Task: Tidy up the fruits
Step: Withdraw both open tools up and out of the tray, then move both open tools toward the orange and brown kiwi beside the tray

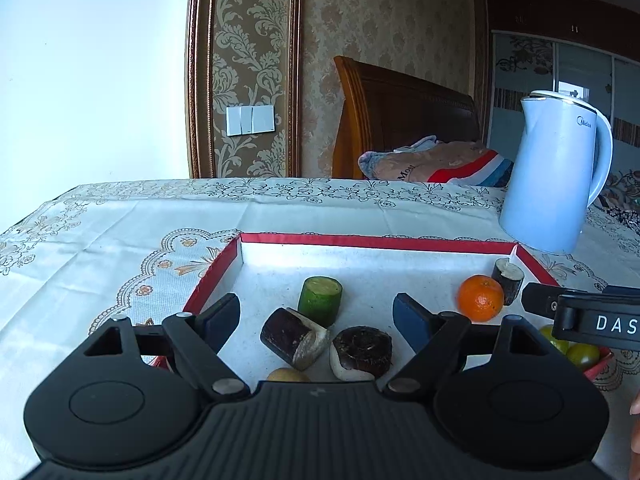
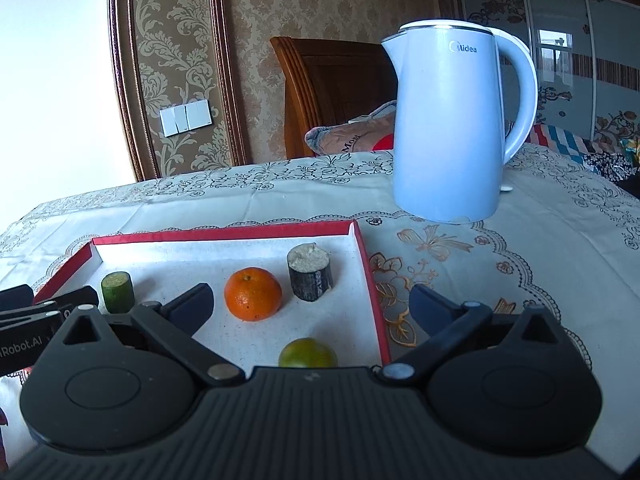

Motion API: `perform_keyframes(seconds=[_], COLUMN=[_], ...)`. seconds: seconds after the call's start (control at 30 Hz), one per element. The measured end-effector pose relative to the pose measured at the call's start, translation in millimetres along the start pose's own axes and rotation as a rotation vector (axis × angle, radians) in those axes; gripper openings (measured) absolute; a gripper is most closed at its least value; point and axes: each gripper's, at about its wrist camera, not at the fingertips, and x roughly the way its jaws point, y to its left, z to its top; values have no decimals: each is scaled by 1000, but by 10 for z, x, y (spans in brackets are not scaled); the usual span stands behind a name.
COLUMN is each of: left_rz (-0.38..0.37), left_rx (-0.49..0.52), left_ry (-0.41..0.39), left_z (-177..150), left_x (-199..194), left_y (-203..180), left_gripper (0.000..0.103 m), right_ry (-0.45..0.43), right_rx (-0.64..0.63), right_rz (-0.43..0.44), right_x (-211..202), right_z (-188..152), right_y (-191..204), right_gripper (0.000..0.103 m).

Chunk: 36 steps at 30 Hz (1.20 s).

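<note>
A red-rimmed tray [image 1: 376,241] with a white floor holds the fruit. In the left wrist view my left gripper [image 1: 320,314] is open and empty above a green cucumber piece [image 1: 320,295], two dark sugarcane pieces [image 1: 294,338] [image 1: 362,352] and a yellowish fruit [image 1: 288,375]. An orange [image 1: 480,298] and a dark cane stub [image 1: 508,280] lie at the right. In the right wrist view my right gripper [image 2: 312,306] is open and empty, with the orange [image 2: 253,294], the cane stub [image 2: 310,272] and a green citrus [image 2: 307,354] between its fingers. The tray rim [image 2: 224,234] runs behind.
A light blue kettle [image 2: 452,120] stands on the lace tablecloth [image 2: 520,248] behind the tray's right corner; it also shows in the left wrist view [image 1: 556,176]. Green-yellow fruits in a red bowl [image 1: 580,354] sit right of the tray. A wooden headboard and bedding lie beyond the table.
</note>
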Motion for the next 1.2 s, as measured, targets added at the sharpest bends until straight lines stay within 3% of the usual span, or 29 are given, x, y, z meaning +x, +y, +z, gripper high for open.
perform_keyframes(seconds=[0.33,0.63,0.9,1.2], left_rz=[-31,-164,-153,-137], left_rx=[-2,29,47,14], left_ry=[4,32,50,68], left_z=[-113,-294,-313,-307], left_x=[-194,-490,-453,-428], left_y=[-18,-136,-179,-118], left_gripper=[84,84,84,84], right_ry=[9,2,22,81], right_rx=[-2,-35,-183,-205], right_rz=[26,33,77,113], right_x=[-152,-587,-787,-714], right_z=[-99,-318,-550,-576], right_y=[-55,-331,-278,-156], right_gripper=[103,103,103,103])
